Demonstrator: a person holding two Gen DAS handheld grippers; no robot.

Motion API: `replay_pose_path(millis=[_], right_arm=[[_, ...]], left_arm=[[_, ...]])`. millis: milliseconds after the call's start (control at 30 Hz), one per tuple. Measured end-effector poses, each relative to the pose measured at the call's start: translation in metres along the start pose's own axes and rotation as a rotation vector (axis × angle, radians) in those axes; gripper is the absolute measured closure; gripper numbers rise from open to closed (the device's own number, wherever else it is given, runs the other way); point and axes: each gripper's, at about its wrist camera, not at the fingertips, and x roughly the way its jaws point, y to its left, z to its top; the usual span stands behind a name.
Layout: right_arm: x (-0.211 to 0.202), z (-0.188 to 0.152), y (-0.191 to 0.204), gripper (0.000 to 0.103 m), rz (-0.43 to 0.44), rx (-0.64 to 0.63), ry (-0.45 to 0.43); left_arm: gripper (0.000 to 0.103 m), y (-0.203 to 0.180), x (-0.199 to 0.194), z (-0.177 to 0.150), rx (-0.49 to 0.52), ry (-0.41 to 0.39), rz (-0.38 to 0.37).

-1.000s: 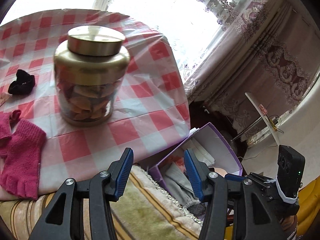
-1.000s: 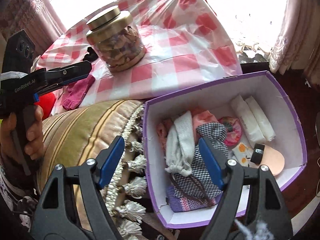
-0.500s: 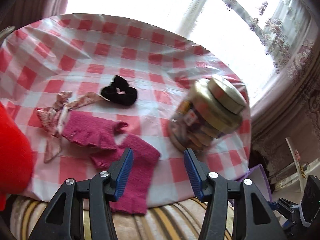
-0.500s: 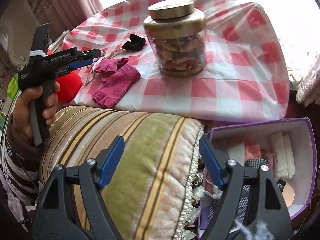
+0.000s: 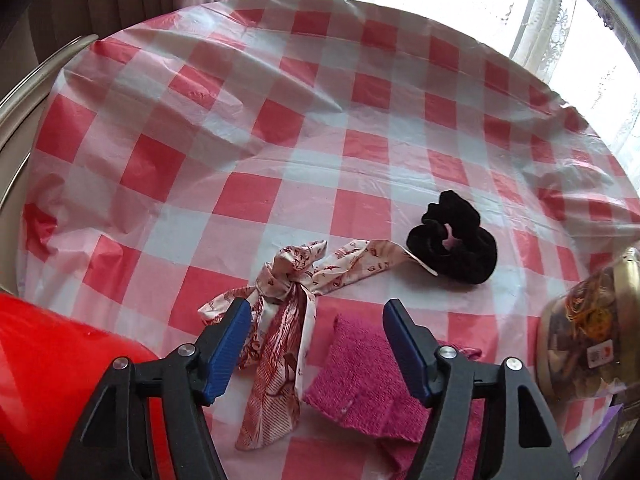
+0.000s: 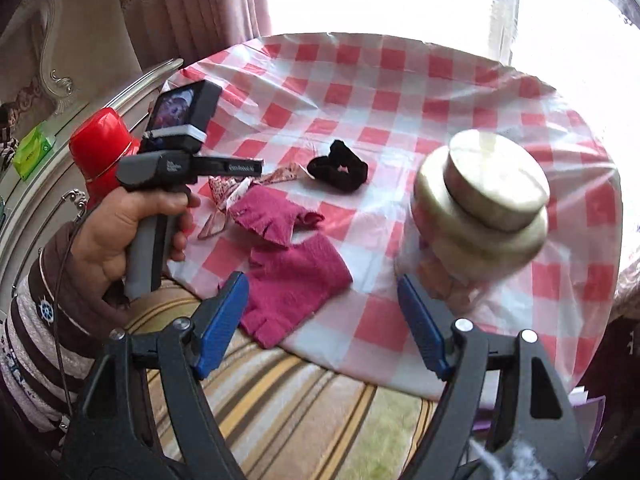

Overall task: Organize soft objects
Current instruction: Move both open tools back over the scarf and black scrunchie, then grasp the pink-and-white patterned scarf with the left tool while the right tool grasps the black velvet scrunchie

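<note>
Swinging away from the purple box seen a second ago, both wrist views now face the checked tablecloth, which puts the remaining loose soft items in reach; judged from this, a fresh pick is starting. The left gripper has just been opening its jaws, which stand spread with nothing pinched, lower centre of its frame, over the table's near edge. The right gripper is likewise spread and empty. The pink gloves, fuzzy and crumpled, lie lower centre, partly between the left jaws but apart from the pads. The patterned scarf, knotted and limp, lies just left of them. The black scrunchie sits at centre right.
</note>
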Motion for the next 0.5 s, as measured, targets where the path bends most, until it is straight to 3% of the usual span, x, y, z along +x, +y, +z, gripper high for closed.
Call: replay_pose_path(millis=[167,400,500], right_arm=[[0.043,0.041,0.01,0.022,-0.018,-0.02,0.016],[0.119,0.08,0.015,0.017,-0.045,-0.043,0.064],[0.155,0.09,0.01,0.017,-0.047,-0.031,0.097]], left_arm=[[0.033,0.007,0.027,0.001,-0.025,0.032,0.045],[0.034,0.019,0.05,-0.004,-0.062,0.059,0.012],[0.057,0.02,0.048,-0.003,-0.057,0.027,0.003]])
